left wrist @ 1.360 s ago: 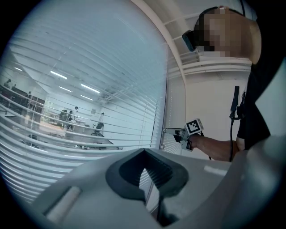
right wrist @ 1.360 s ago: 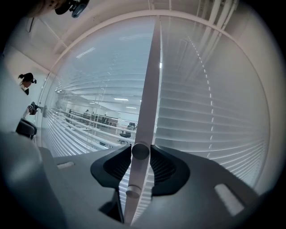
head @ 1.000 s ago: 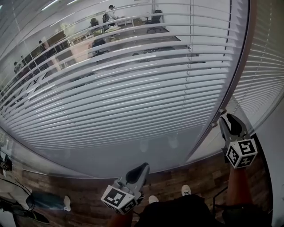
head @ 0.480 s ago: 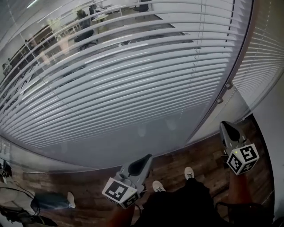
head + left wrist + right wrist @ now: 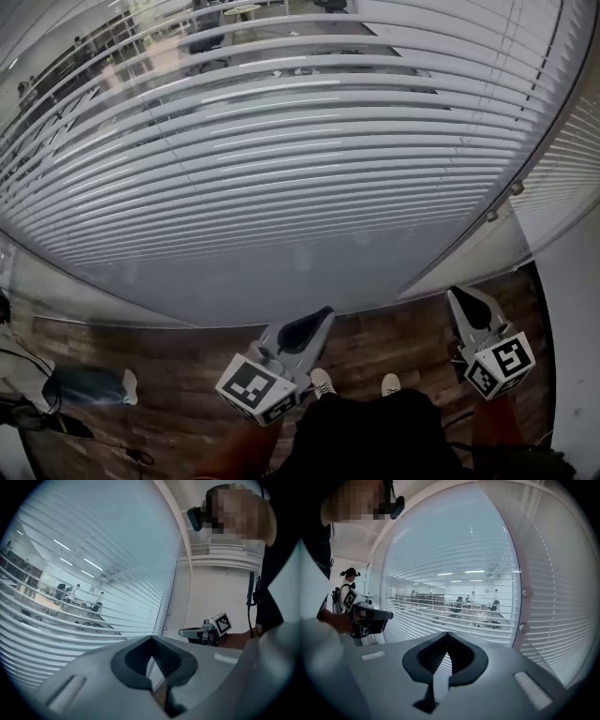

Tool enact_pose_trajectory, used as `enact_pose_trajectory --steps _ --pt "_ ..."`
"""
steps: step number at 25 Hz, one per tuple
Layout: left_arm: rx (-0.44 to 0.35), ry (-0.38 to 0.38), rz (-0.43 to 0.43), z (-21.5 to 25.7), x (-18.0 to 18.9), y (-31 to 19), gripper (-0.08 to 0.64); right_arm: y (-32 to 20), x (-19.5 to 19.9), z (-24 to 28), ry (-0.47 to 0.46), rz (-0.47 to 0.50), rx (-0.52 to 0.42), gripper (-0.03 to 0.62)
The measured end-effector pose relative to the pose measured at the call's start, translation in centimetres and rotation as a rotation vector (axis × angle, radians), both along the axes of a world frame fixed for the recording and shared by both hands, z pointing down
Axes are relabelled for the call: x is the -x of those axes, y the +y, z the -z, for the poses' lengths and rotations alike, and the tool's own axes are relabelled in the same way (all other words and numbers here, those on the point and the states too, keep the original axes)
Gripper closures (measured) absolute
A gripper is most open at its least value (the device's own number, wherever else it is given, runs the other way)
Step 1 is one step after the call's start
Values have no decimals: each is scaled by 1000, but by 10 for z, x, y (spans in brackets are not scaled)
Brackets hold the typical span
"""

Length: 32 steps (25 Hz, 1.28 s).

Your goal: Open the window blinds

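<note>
Both tools hang low before the blinds [image 5: 281, 169], which fill the glass wall ahead, slats tilted enough to see the office through.
The left gripper [image 5: 319, 319] and right gripper [image 5: 457, 298] each have jaws together on nothing. Any further turn, I'd guess, means spreading the right jaws and squaring onto 1 of the 2 frame knobs [image 5: 515, 187]. Since 1 second ago the right gripper has dropped away from them.

Cool, even light is coming through the blinds [image 5: 281, 159] from the office beyond, where ceiling strips [image 5: 62, 544] are glowing at 10 o'clock in the left gripper view. Slats are bowing hard toward every edge, both gripper views are darkening to black at the corners, and the floor [image 5: 394, 337] at 6 o'clock is sitting dimmer.
</note>
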<state>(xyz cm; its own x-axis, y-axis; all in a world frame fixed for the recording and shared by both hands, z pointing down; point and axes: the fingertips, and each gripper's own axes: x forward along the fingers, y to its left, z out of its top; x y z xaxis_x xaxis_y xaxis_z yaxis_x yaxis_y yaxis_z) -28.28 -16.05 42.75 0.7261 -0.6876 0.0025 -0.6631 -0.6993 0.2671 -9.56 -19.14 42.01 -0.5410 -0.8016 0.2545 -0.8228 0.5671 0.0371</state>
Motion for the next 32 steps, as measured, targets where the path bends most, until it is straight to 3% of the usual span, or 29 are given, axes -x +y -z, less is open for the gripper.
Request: enact_pose_trajectory --steps 4,11,20,26,32 --pt "-8 -30 22 -2 -23 10 560 -4 -7 -5 -10 77 17 566" --pt "30 -38 165 20 -17 40 560 14 8 21 -19 214 34 568" --pt "18 -52 297 13 -99 78 560 58 -75 -1 -54 344 25 568" --pt "12 -65 334 47 -169 101 560 75 -142 29 -91 363 23 568" --pt "49 -116 343 25 -197 126 560 93 -165 -8 -124 364 55 568"
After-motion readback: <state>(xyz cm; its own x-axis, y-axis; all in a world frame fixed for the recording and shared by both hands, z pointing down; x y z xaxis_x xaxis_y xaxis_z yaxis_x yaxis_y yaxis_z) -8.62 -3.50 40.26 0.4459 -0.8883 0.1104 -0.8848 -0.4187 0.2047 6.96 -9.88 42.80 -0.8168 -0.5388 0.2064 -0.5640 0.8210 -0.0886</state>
